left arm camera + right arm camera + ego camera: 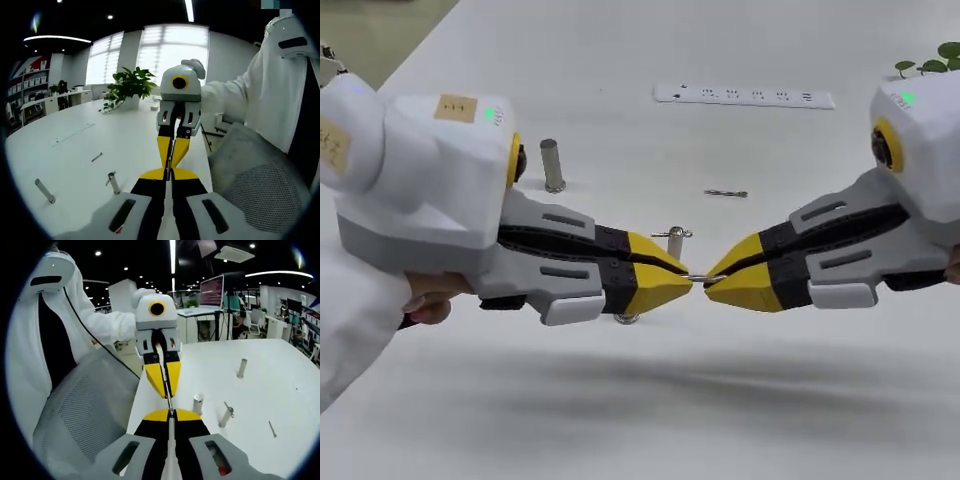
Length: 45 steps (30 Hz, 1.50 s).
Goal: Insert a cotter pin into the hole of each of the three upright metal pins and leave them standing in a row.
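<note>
My left gripper [687, 283] and right gripper [711, 280] meet tip to tip above the white table [620, 400], both shut on one thin cotter pin [700, 278] that bridges them. Three upright metal pins stand behind and below. The far one [552, 165] is bare. The middle one [675, 243] carries a cotter pin through its top. Only the base of the third [627, 318] peeks out under the left jaws. From the right gripper view I see the three pins [242, 368] [198, 403] [226, 416] and the left gripper [166, 391] facing mine [170, 412].
A loose cotter pin [726, 193] lies on the table right of the pins. A white power strip [745, 96] sits at the back, a plant [932, 62] at the far right. A person's white sleeve [350, 330] and a mesh chair [260, 185] are close by.
</note>
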Tool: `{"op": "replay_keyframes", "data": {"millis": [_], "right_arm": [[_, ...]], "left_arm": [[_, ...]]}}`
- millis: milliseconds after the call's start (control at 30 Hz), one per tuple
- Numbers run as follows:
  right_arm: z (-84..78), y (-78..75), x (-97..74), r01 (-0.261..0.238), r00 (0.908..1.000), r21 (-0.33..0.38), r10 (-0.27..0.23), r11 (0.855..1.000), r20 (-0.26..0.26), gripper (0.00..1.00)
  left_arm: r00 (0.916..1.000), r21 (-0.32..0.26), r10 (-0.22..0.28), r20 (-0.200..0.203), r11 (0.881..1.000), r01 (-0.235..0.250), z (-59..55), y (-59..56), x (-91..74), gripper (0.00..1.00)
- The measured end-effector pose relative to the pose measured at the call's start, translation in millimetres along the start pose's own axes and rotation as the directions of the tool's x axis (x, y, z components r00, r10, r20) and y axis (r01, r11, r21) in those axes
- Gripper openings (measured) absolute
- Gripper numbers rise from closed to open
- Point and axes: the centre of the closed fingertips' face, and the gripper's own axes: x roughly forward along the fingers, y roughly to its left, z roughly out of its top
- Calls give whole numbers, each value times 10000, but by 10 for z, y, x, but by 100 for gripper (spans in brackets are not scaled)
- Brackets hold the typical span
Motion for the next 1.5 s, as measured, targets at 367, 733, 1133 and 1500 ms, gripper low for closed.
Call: {"op": "replay_keyframes", "data": {"millis": [367, 733, 1133, 1500], "right_arm": [[-78, -109, 71, 338, 9992, 115, -335, 9994, -237, 0], [-356, -396, 167, 1001, 9793, -641, -1097, 9929, -1702, 0], [-497, -556, 289, 932, 9670, -514, -1027, 9943, -2334, 0], [-536, -616, 287, 931, 9596, -588, -1053, 9939, -2609, 0]], "left_arm": [[9944, -10, 1056, -107, 9944, -1056, -98, 258, -94, 37], [9669, -515, 2489, -565, 9664, -2518, -440, 672, -230, 40], [9760, -1003, 1955, -963, 9736, -2049, -763, 701, -67, 29], [9793, -1109, 1721, -1069, 9767, -1838, -872, 703, 13, 13]]}}
